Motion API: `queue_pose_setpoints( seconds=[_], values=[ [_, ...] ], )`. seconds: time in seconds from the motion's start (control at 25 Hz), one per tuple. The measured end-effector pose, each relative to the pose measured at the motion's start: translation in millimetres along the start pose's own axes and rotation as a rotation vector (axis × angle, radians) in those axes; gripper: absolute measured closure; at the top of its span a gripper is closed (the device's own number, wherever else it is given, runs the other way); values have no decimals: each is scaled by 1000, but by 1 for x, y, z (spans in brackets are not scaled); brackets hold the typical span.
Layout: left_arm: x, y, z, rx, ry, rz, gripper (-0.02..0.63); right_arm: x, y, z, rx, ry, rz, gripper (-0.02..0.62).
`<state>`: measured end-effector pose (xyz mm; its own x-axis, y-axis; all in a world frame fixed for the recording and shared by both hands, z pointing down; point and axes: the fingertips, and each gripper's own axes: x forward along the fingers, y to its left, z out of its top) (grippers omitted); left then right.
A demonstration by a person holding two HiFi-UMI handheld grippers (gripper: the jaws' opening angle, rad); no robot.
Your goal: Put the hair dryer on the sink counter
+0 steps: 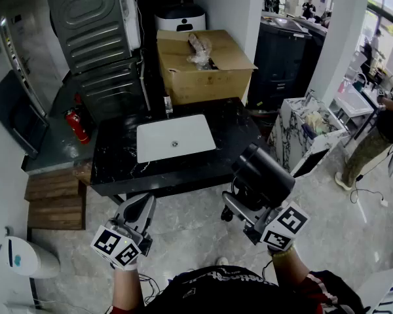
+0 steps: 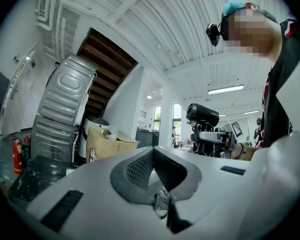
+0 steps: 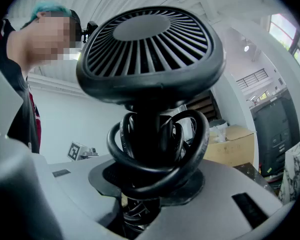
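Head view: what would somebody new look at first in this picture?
Probably the big black hair dryer, low on the right, gripped by its handle in the right gripper with its cord looped round the handle. Next comes the bright white sink, set in the black counter in the middle of the picture, with a cardboard box at the counter's far side.
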<state>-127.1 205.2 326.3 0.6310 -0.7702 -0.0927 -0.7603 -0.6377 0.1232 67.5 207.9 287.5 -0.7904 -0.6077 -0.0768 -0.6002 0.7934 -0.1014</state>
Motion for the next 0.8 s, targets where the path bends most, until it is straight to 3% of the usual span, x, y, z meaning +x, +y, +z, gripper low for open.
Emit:
queue_pose_setpoints(
  seconds=[0.52, 0.8],
  values=[
    [9, -5, 0, 23, 10, -22, 592, -1, -1, 0, -17, 2, -2, 408],
    [16, -8, -1, -6, 8, -31, 592, -3, -11, -2, 5, 1, -12, 409]
  ],
)
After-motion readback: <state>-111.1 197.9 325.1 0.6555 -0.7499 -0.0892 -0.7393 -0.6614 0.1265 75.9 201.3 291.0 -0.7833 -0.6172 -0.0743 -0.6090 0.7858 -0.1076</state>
